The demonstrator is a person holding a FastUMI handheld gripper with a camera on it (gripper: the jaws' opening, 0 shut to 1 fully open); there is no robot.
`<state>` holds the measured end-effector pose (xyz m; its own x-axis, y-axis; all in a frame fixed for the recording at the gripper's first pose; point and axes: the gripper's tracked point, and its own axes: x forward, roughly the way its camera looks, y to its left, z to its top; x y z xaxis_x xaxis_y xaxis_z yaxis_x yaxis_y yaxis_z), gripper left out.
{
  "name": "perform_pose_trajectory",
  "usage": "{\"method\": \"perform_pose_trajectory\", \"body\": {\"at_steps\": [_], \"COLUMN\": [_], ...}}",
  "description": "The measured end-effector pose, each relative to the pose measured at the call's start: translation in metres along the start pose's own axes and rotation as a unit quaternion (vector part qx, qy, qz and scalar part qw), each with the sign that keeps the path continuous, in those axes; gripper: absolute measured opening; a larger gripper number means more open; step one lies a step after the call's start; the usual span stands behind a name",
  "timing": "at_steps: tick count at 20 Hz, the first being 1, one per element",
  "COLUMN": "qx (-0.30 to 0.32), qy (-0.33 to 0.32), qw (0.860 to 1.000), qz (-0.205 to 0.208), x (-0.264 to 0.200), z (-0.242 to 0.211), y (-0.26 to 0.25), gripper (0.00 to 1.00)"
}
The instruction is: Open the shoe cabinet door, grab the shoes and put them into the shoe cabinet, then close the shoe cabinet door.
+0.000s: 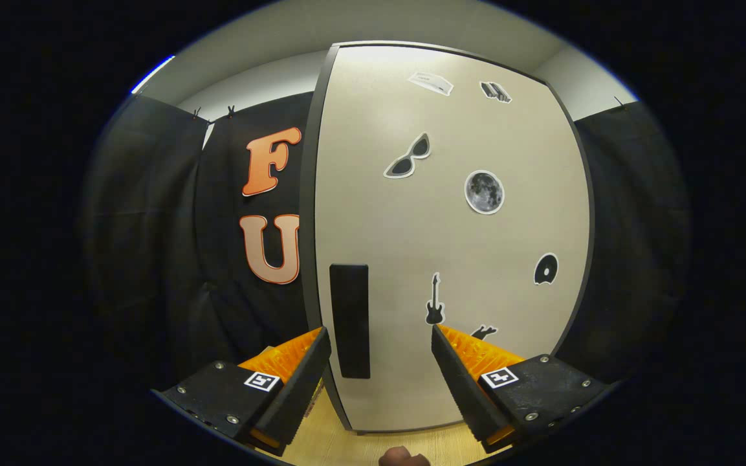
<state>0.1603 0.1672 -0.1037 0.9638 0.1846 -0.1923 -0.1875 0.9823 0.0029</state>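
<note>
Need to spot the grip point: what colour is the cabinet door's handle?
Black, a vertical bar on the pale beige door, clearest in the gripper view, beyond the open claw.

Beige cabinet door (pixel 450 246) (black handle (pixel 350 320)), perhaps monochrome stickers (pixel 484 191)

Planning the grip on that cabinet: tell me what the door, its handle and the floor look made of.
Door: looks like matte beige laminate board with a dark edge band; flat, faintly speckled, stickers on it.
Handle: a black matte vertical bar, plastic or painted metal; cannot tell which.
Floor: pale wood-grain, likely laminate.
The hand-held gripper is open, its fingers either side of the handle, not touching.
</note>
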Motion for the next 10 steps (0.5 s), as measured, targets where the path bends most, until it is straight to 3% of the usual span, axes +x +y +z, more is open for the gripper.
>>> {"method": "perform_pose_trajectory", "body": {"at_steps": [10], "qx": [-0.002], "qy": [0.004], "qw": [1.000], "qz": [-0.007], "x": [-0.095], "z": [-0.002], "y": [-0.031], "gripper": [0.98]}}
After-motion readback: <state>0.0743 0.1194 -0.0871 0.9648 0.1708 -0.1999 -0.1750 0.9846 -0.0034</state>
